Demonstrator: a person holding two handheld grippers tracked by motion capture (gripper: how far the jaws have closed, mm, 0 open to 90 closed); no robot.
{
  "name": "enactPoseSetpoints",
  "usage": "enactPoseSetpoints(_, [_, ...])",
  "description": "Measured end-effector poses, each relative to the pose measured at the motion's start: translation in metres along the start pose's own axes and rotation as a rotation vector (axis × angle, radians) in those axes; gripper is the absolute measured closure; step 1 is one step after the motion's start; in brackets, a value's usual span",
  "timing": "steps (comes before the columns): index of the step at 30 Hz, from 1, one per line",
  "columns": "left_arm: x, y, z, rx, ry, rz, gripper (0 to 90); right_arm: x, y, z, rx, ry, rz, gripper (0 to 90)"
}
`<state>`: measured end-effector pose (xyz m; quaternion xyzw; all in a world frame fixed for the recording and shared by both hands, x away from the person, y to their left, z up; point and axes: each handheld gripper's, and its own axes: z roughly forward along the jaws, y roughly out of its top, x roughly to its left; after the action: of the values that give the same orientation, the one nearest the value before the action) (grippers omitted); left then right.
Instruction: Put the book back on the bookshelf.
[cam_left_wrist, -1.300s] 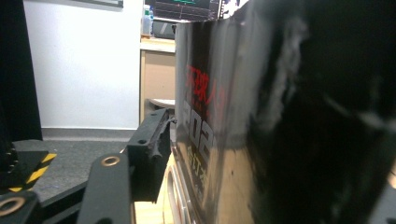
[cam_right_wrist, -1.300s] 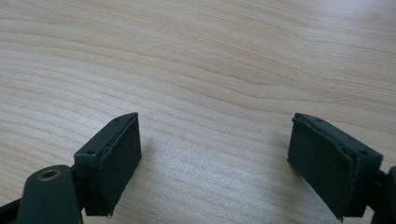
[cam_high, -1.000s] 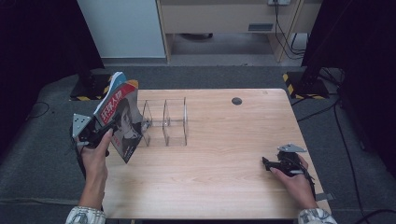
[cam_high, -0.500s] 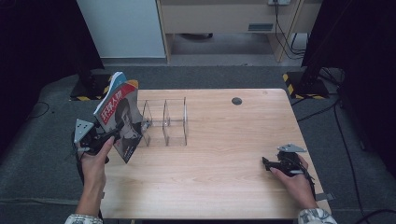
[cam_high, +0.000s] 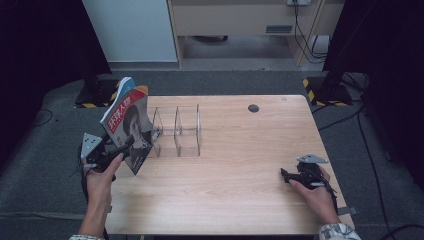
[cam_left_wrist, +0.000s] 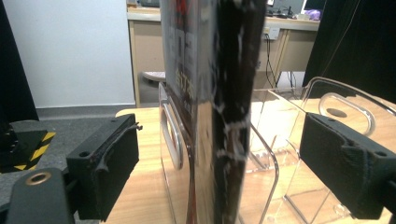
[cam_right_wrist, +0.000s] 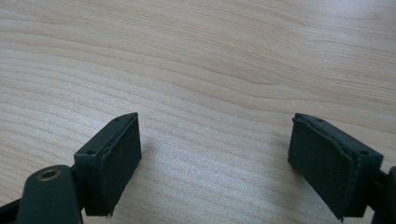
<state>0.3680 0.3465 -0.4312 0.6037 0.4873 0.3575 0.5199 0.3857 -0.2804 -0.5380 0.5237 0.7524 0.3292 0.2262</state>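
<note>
**Released: a magazine settles into the clear rack as the left gripper lets go**

Nearest the camera, the right gripper (cam_high: 286, 175) rests on the wooden table (cam_high: 240, 200) at its right edge, jaws spread wide with only bare wood between them. Across at the left, the left gripper (cam_high: 131, 143) has just been opening; its pads (cam_left_wrist: 105, 170) stand clear on either side of the magazine's (cam_high: 127, 127) dark spine, pressing on nothing. The magazine stands tilted in the leftmost slot of the transparent divider rack (cam_high: 182, 131), leaning toward the table's left edge. Done well, the next move is likely a straight backing-out along the jaws, keeping both pads off the cover so the leaning magazine is not dragged or tipped out. Beyond the rack lie a small dark disc (cam_high: 253, 108) and cabinets (cam_high: 235, 20).
</note>
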Motion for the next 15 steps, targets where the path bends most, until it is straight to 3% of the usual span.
enactPoseSetpoints(15, [-0.003,-0.019,-0.009,0.046,0.001,0.001,10.3,0.000,0.000,0.000,0.001,0.003,0.001,16.9])
